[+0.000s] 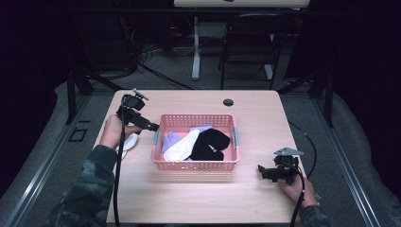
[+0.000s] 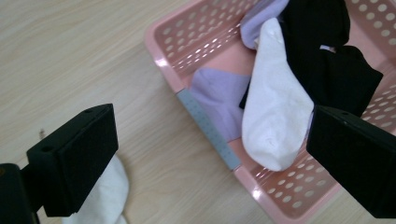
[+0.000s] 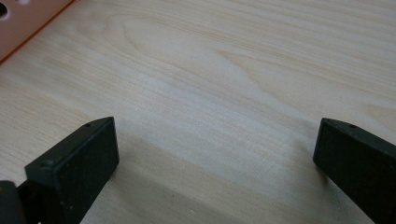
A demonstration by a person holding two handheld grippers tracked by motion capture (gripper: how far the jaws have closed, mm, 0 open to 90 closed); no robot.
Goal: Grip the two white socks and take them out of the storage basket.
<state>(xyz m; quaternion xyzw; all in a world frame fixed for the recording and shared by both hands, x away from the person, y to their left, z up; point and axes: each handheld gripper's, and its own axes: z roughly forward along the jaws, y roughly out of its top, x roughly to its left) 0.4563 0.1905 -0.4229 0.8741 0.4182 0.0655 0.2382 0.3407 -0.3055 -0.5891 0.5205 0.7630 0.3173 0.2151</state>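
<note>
A pink perforated basket stands mid-table and holds a white sock, a black sock and a lavender sock. Another white sock lies on the table left of the basket. My left gripper hovers above the basket's left end, open, with nothing between its jaws. From the left gripper view I look down on the basket rim, the white sock, the lavender sock, the black sock and the loose white sock. My right gripper rests open at the table's right front, and its own view shows bare wood between the jaws.
The wooden table has a round cable hole at its far side. A black chair and a white desk leg stand behind the table. A corner of the basket shows in the right gripper view.
</note>
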